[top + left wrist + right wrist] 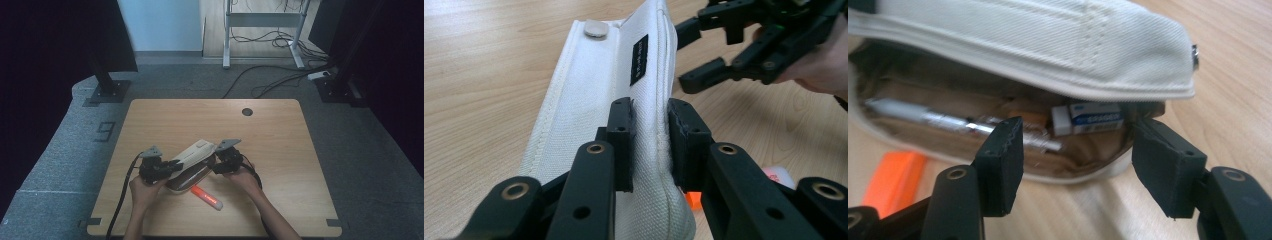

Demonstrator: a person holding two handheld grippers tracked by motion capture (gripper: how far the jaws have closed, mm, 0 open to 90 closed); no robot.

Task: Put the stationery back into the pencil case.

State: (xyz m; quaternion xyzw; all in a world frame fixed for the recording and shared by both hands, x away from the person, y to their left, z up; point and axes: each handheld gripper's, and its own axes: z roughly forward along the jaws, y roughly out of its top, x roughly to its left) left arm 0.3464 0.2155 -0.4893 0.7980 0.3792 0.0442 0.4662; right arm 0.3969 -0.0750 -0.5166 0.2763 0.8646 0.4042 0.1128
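Observation:
A cream fabric pencil case [192,155] lies open in the near middle of the table. My left gripper [650,135] is shut on the case's raised flap [589,100] and holds it up. At the case's mouth my right gripper [1078,155] is open, its jaws apart with nothing pressed between them. Inside the case lie a silver pen [948,120] and a white eraser in a blue sleeve [1088,119]. An orange and white marker [206,197] rests on the table just in front of the case. In the high view the left gripper [172,167] is left of the case and the right gripper [216,162] is at its right end.
The wooden table [270,135] has a round cable hole [247,111] near its far edge. Black stands and floor cables lie beyond the table. The person's hands come in from the near edge on either side of the case.

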